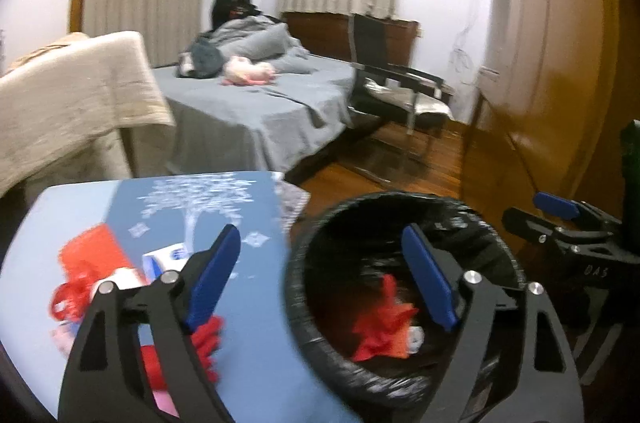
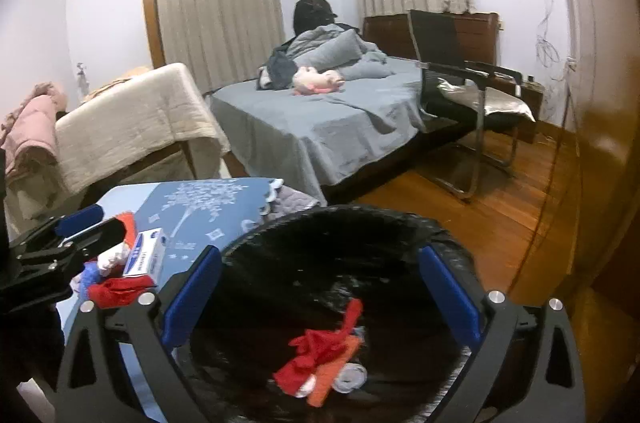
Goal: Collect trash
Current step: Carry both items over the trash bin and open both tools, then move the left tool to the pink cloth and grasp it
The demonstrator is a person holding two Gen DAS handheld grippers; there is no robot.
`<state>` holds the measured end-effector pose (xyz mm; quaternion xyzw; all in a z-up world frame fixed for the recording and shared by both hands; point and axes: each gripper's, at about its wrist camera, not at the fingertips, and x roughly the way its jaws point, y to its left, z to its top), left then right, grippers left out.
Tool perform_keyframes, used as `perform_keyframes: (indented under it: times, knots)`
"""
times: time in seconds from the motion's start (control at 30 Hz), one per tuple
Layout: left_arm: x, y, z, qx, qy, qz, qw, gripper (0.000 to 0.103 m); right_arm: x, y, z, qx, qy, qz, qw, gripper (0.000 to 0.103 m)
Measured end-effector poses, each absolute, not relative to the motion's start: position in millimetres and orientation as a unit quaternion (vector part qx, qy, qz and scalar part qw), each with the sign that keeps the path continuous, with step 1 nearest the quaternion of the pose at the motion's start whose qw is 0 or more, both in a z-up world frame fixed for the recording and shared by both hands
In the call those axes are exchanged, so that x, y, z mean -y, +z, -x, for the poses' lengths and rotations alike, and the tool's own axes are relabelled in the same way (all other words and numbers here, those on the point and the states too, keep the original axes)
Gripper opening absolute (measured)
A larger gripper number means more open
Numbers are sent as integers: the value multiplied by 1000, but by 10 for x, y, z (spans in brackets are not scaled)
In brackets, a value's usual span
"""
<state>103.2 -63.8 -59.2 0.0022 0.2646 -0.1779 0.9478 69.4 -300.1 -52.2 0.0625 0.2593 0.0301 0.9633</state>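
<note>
Two grippers gape wide, holding nothing: left gripper (image 1: 320, 279) straddles worktop (image 1: 256, 303) and bin (image 1: 304, 311) rim; right gripper (image 2: 320, 295) above bin, red trash (image 2: 316, 355) inside at 6 o'clock.

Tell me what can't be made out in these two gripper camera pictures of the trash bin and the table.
- Trash bin: its near rim is cut off by the bottom edge of the right wrist view.
- Small box: print too blurred to read.
- Red scraps on the table: partly hidden behind the left gripper in the left wrist view.
- Bin contents: the dark liner hides what lies beneath.
</note>
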Motion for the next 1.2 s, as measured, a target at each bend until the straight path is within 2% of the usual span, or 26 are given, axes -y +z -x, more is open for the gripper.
perform_keyframes:
  times: [0.77, 1.07, 1.2]
  knots:
    - [-1142, -858, -681, -288, 40, 21, 957, 84, 1324, -816, -1038, -283, 168, -25, 944, 97]
    - [-1575, -1129, -685, -319, 77, 37, 944, 76, 956, -1000, -1160, -299, 186, -11, 936, 97]
    - [-1737, -1305, -765, -344, 83, 53, 934, 66, 800, -1097, -1212, -311, 193, -1, 931, 97]
